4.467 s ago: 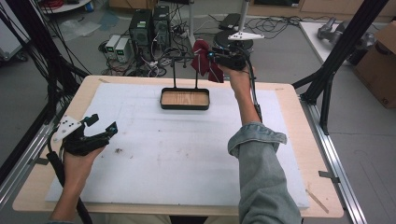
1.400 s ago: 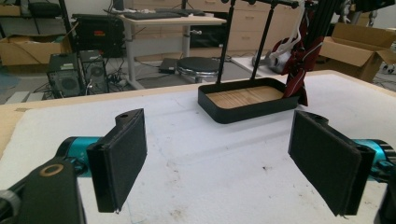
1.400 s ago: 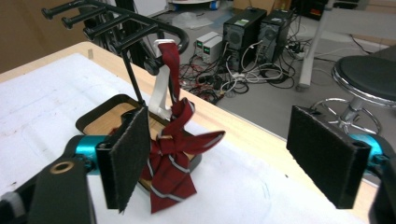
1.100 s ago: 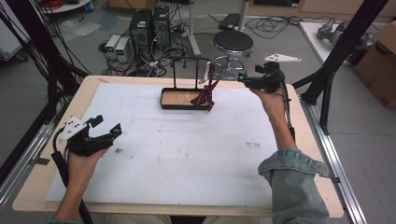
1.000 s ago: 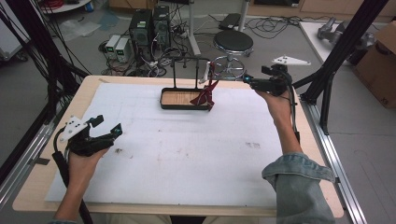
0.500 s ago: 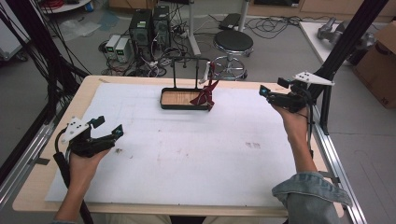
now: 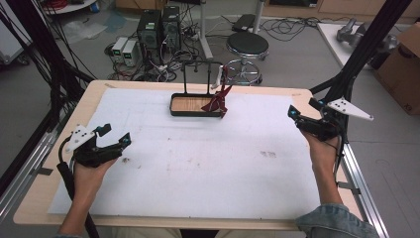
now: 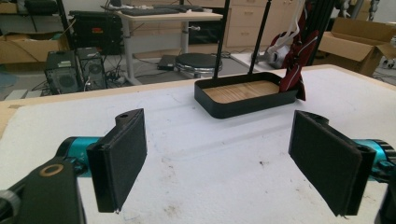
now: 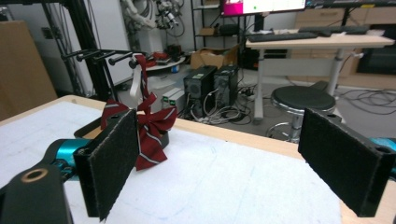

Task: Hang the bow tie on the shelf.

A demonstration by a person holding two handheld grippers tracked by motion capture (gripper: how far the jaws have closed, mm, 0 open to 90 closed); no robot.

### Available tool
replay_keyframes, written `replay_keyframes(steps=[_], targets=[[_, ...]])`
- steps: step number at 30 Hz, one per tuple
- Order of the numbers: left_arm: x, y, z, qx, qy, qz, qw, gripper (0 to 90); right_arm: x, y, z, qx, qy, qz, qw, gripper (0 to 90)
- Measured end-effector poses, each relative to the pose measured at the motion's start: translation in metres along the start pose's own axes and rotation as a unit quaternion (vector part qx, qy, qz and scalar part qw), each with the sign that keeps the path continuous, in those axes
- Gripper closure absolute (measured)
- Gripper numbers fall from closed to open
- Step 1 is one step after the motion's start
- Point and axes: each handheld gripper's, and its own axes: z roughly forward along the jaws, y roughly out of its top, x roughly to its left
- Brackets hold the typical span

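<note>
White padded counter (image 7: 208, 168), workshop clutter behind. Red striped bow tie (image 7: 218, 100) hangs by its white strap (image 9: 135, 88) from the black rack's bar (image 7: 203, 63), draped over the right end of the rack's tray (image 7: 188, 112) at the far edge. Left tool (image 7: 115, 143) rests near the left edge, jaws wide apart, empty. Right tool (image 7: 303, 112) hovers at the right edge, jaws spread, empty, well apart from the tie. Fabric likely light, soft, floppy; the knot looks the firmest hold, since the strap may slip.
</note>
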Motion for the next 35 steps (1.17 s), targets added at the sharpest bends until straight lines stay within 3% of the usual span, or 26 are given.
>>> replay_keyframes(steps=[13, 21, 23, 26, 35], targets=[[0.000, 0.000, -0.001, -0.002, 0.003, -0.002, 1.0000, 19.6, 0.013, -0.040, -0.031, -0.032, -0.019, 0.019, 0.9991, 11.7], [0.000, 0.000, -0.001, -0.001, 0.004, 0.002, 1.0000, 19.6, 0.023, -0.073, -0.042, -0.029, -0.036, 0.014, 0.9988, 11.7], [0.001, -0.001, -0.001, 0.001, 0.006, 0.001, 1.0000, 19.6, 0.028, -0.082, -0.045, -0.025, -0.043, -0.001, 0.9988, 11.7], [0.001, -0.001, -0.001, 0.002, 0.007, 0.002, 1.0000, 19.6, 0.031, -0.086, -0.046, -0.025, -0.041, -0.007, 0.9988, 11.7], [0.002, -0.002, -0.001, 0.006, 0.010, 0.004, 0.9999, 19.6, 0.031, -0.095, -0.048, -0.024, -0.041, 0.009, 0.9988, 11.7]])
